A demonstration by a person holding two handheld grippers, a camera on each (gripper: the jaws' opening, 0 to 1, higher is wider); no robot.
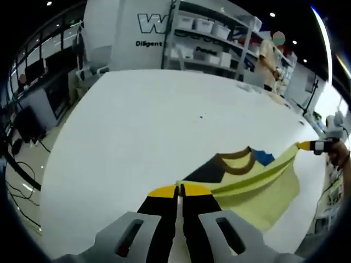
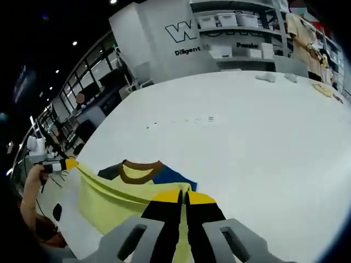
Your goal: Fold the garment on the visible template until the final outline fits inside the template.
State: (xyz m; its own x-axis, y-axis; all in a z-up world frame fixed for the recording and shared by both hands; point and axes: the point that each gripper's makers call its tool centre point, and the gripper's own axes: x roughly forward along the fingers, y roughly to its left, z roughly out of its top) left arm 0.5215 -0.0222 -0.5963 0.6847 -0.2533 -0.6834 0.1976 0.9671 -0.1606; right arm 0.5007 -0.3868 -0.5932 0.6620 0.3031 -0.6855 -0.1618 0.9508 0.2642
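1. In the left gripper view, my left gripper [image 1: 179,190] is rising from the bottom with its yellow-tipped jaws pressed together on the near edge of the garment [image 1: 258,186]; the cloth is pinched right at the tips.
2. The garment is yellow-green with a brown collar [image 1: 237,160] and dark and blue patches beside it; it is stretching away from my left tips toward the right side of the view, its lower part draping down onto the white table [image 1: 142,126].
3. At the far right, my right gripper [image 1: 307,146] is gripping the other end of the stretched edge, a hand [image 1: 339,154] behind it; its tips are closed on the cloth.
4. Shelving with white bins [image 1: 211,30] is standing beyond the table, with a person [image 1: 270,57] next to it.
5. In the right gripper view, my right gripper [image 2: 185,196] is coming up from the bottom, jaws shut tight on the garment [image 2: 104,197]; the yellow cloth is running left from the tips.
6. The brown collar [image 2: 140,170] is lying on the white table [image 2: 252,126] just beyond the taut edge, blue fabric beside it.
7. At the far left, my left gripper [image 2: 67,164] is clamping the opposite end, held in a hand [image 2: 33,183].
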